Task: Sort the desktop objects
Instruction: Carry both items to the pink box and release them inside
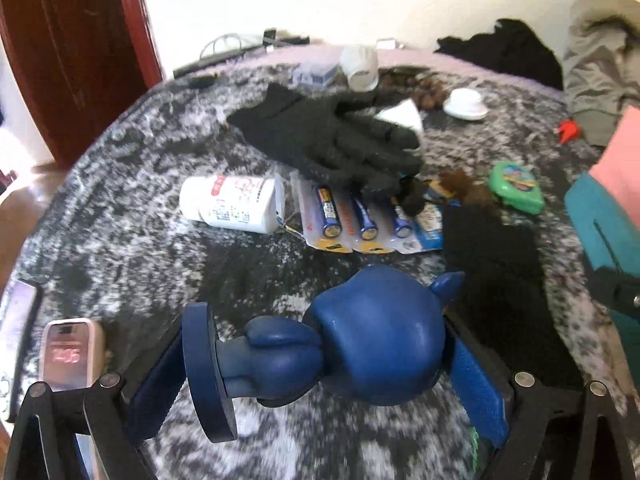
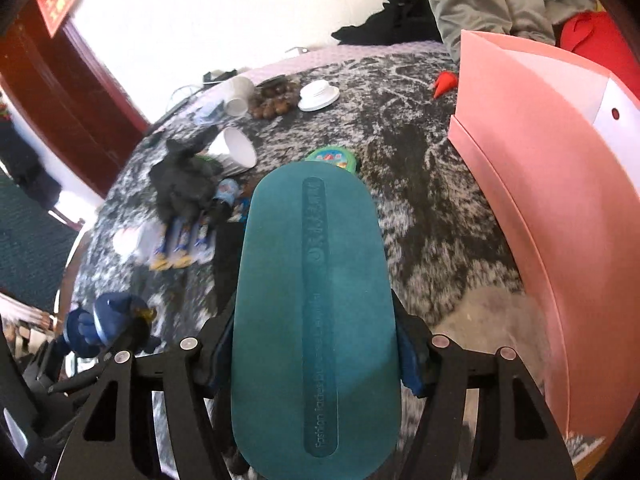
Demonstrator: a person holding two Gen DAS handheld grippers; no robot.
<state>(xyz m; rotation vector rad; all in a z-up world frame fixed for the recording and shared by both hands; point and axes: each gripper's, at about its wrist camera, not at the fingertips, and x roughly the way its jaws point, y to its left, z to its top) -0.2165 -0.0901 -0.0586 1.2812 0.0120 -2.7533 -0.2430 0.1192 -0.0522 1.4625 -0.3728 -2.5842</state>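
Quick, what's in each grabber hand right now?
Left gripper: closed on the blue figurine.
Right gripper: closed on the teal case.

Left gripper (image 1: 316, 364): black skeletal frame with triangular cut-outs in the linkage arms, silver round pivot screws at the joints, blue textured pads (image 1: 478, 392) lining the inner faces of the fingers; a streak of green shows at the lower edge of one pad. Right gripper (image 2: 316, 360): same build, with black open-truss arms, silver pivot screws and blue pads (image 2: 410, 364) partly visible.
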